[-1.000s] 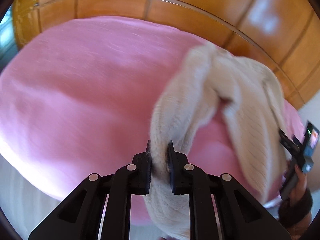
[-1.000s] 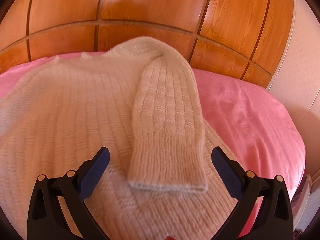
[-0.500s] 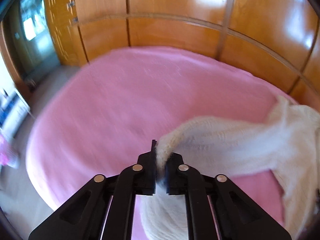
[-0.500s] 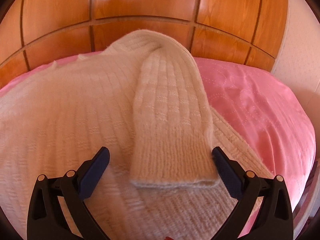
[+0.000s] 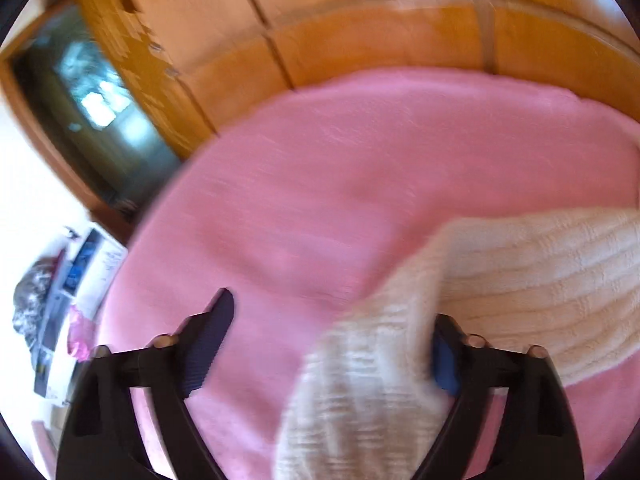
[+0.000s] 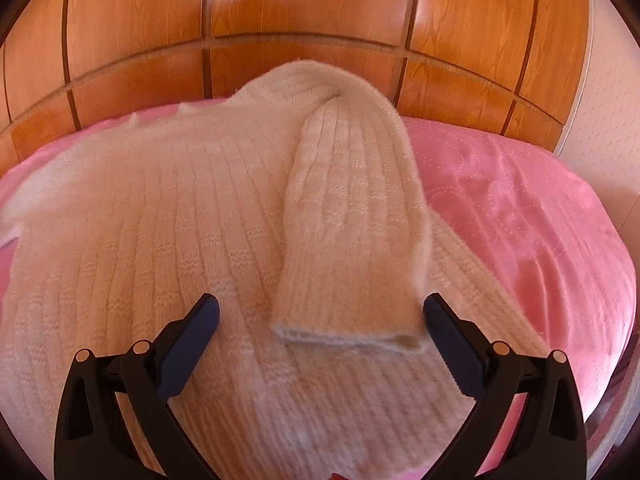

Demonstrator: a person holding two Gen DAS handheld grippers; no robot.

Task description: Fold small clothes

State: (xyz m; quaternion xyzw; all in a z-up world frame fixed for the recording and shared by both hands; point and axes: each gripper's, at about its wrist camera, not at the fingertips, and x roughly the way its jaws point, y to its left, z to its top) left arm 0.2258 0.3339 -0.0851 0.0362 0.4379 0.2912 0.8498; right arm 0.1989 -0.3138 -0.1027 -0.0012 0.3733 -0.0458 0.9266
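While my left gripper [image 5: 332, 344] is opening, its jaws stand wide apart and the sweater's left sleeve [image 5: 372, 380] hangs loose between them, lying against the right-hand pad but not pinched; the left-hand pad is clear of it, over bare pink bedspread [image 5: 340, 168]. That whole left wrist frame is motion-blurred, so the knit texture on the sleeve is smeared and I can't tell where its cuff ends: it runs off the bottom edge. The sweater body enters from the right edge, cut off there. At the lower left, past the bed edge, sits a heap of boxes or papers [image 5: 80, 280], too blurred to name. A dark doorway [image 5: 92, 120] shows at the upper left beside the wooden wall panels [image 5: 360, 20]. My right gripper [image 6: 320, 316] is released, jaws spread wide, nothing between the pads; they frame the cuff of the right sleeve [image 6: 352, 220], which lies folded across the cream sweater [image 6: 140, 240] in mid-frame. The sweater lies flat on the bedspread, covering most of the lower left and centre of the right wrist view; its hem is hidden behind the gripper body at the bottom, and its left side runs out of frame. The neckline at the top centre is hard to read against the panels. Quilted stitching shows on the bedspread at the right.
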